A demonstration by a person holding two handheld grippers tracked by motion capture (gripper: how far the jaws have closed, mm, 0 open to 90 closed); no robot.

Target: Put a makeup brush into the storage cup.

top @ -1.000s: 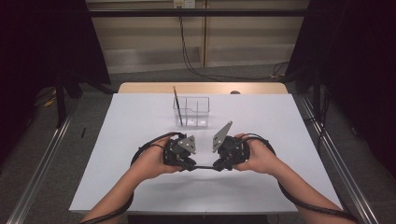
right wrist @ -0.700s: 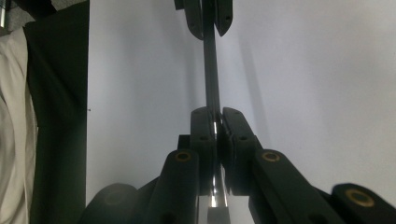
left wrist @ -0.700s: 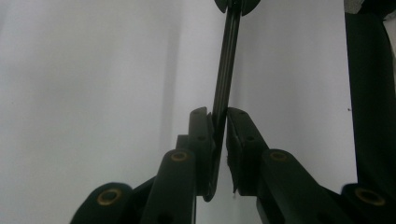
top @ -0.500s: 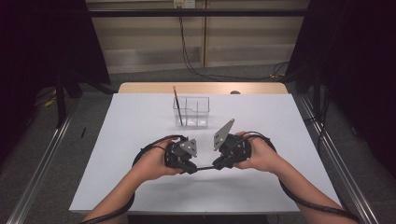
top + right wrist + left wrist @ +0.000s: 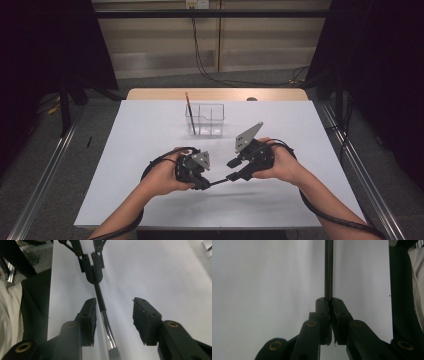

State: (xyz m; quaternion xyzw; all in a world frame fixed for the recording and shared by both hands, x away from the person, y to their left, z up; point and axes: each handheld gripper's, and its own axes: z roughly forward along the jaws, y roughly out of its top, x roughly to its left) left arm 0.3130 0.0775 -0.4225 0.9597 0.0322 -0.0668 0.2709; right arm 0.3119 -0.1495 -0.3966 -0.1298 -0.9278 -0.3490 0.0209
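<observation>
A thin dark brush [image 5: 100,296] with a silver ferrule [image 5: 109,338] runs level between my two grippers, just above the white table [image 5: 150,130]. My left gripper [image 5: 330,302] is shut on the brush's dark handle [image 5: 328,270]; in the high view this left gripper [image 5: 204,184] sits left of centre near the front. My right gripper [image 5: 113,321] has just been opening: its jaws stand apart with the ferrule end between them, close to the left pad [image 5: 89,315] and not pressed. From above, the right gripper [image 5: 233,176] faces the left one, with the brush [image 5: 219,182] between the two.
A clear divided container [image 5: 206,120] stands behind the grippers at mid-table, with another brush [image 5: 189,111] upright in its left part. A small dark object [image 5: 251,99] lies at the far edge. Metal rails [image 5: 45,165] run along both sides of the table.
The right gripper's jaws have spread apart off the brush. The left gripper keeps its hold on the handle, and both hands have hardly moved.
</observation>
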